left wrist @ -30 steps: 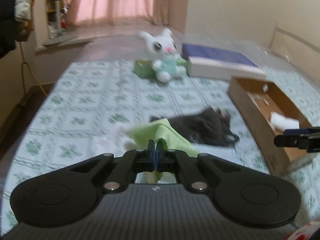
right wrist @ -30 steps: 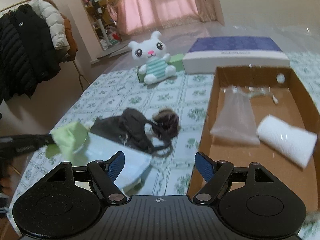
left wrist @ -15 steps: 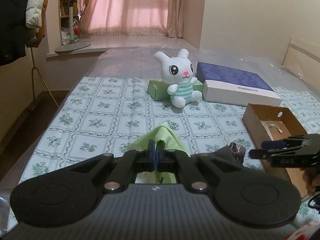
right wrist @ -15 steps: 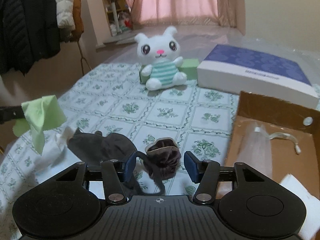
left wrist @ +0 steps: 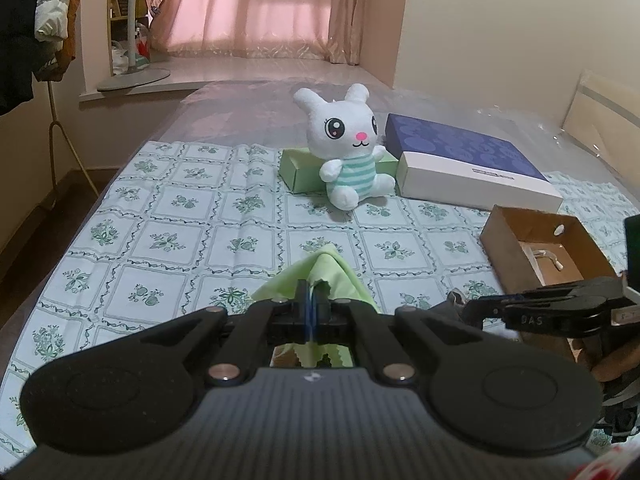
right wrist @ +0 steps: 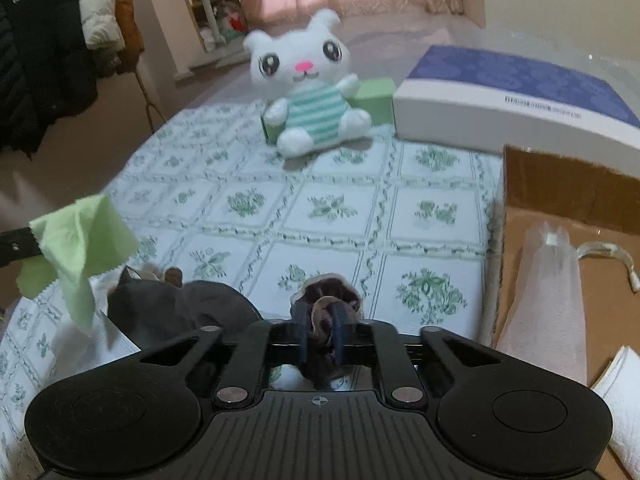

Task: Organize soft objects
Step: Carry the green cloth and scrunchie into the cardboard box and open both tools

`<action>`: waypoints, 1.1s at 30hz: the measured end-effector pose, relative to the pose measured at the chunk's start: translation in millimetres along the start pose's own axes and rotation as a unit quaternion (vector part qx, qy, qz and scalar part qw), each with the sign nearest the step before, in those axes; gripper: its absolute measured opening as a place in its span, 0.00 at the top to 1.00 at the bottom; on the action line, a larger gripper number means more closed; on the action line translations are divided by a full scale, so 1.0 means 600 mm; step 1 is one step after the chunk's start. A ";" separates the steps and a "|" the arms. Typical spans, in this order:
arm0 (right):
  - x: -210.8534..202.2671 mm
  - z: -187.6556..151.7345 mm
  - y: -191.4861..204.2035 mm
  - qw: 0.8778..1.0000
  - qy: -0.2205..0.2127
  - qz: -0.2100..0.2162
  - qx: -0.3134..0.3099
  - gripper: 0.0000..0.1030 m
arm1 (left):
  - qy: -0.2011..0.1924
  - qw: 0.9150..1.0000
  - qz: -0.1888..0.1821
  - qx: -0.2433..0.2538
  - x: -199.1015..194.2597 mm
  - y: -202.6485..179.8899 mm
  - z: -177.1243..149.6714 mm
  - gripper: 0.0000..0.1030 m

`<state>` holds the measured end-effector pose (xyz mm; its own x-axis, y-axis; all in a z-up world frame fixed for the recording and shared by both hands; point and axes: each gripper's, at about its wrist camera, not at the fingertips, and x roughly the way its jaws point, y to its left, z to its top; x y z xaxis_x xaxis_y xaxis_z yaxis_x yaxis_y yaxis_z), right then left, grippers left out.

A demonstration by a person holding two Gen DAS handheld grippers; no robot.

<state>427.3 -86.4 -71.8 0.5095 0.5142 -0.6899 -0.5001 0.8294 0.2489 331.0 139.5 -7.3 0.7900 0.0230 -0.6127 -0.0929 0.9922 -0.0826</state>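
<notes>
left gripper [left wrist: 311, 314] pinched tight on a green cloth [left wrist: 320, 276], gripped at one edge so the rest hangs free, lifted off the table; the right wrist view shows it dangling at far left. right gripper [right wrist: 320, 334] closed on a dark scrunchie [right wrist: 326, 312], fabric bunched between the blue pads. likely both items are held clear for carrying to the cardboard box [right wrist: 560, 196], which sits just right of the right gripper and already holds a white roll [right wrist: 540, 300] and a folded white towel [right wrist: 618, 400]. a dark pouch [right wrist: 180, 312] lies on the patterned tablecloth [right wrist: 332, 208], not yet sorted. a plush rabbit [left wrist: 350, 148] sits upright against a green box [left wrist: 298, 168], beside a blue-lidded box [left wrist: 460, 160], well away.
</notes>
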 end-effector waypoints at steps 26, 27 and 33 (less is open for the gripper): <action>-0.293 0.025 -0.109 0.983 -0.174 0.000 0.057 0.95 | -0.052 0.988 -0.134 0.054 -0.066 -0.226 0.100 0.99; -0.301 0.022 -0.119 0.983 -0.176 -0.005 0.061 0.95 | -0.051 0.987 -0.142 0.055 -0.063 -0.241 0.103 0.99; -0.338 0.006 -0.178 0.979 -0.185 -0.037 0.083 0.95 | -0.033 0.978 -0.199 0.059 -0.031 -0.331 0.111 0.99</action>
<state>380.2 -278.6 43.7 0.7738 0.4694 -0.4254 -0.3468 0.8758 0.3357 375.4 -50.1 73.0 0.7872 -0.3646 -0.4973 0.2980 0.9310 -0.2109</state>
